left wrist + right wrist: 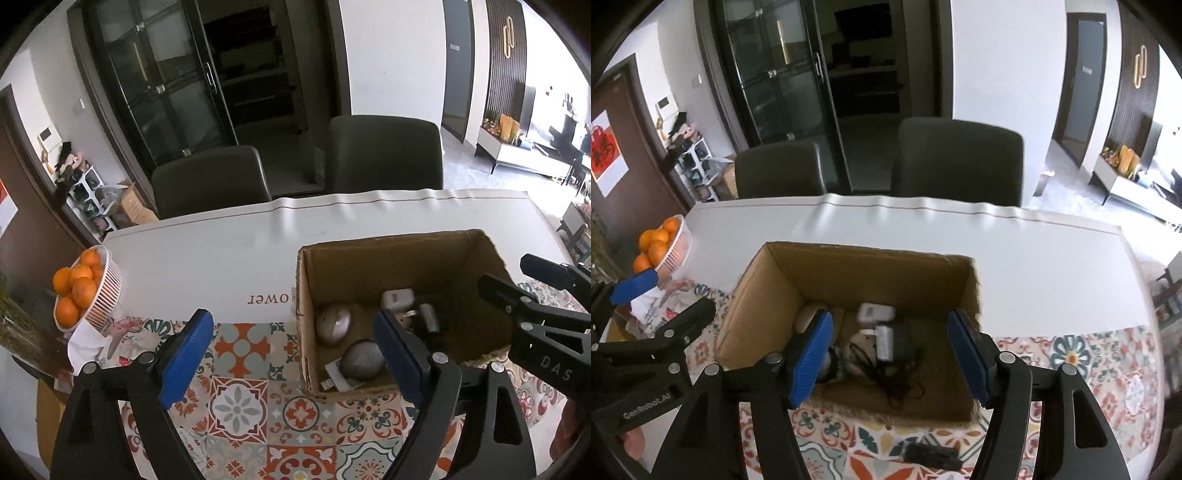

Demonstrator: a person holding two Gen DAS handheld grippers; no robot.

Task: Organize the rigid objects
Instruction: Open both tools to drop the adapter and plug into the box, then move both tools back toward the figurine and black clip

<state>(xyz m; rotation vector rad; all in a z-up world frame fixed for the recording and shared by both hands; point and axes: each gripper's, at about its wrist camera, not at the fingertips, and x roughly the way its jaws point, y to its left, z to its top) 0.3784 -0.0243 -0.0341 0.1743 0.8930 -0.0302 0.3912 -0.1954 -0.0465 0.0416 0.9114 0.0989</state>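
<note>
A white table [229, 254] stands by two dark chairs [210, 181]. A bright tiled mat [243, 398] lies on it. A cardboard box [764, 295] sits on the mat, under the right gripper [890, 354]. The left gripper [291, 354] hangs over the box's left wall. Both grippers are spread apart with nothing in them. Past the right gripper's fingertips, in the box, lie a white charger [873, 313] and a black adapter [897, 345].

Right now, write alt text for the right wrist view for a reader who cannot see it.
The open right gripper hangs above a cardboard box that holds a white charger, a black power adapter with its cable and some rounded objects. The box sits on a patterned mat on a white table; a basket of oranges stands at the left.
</note>
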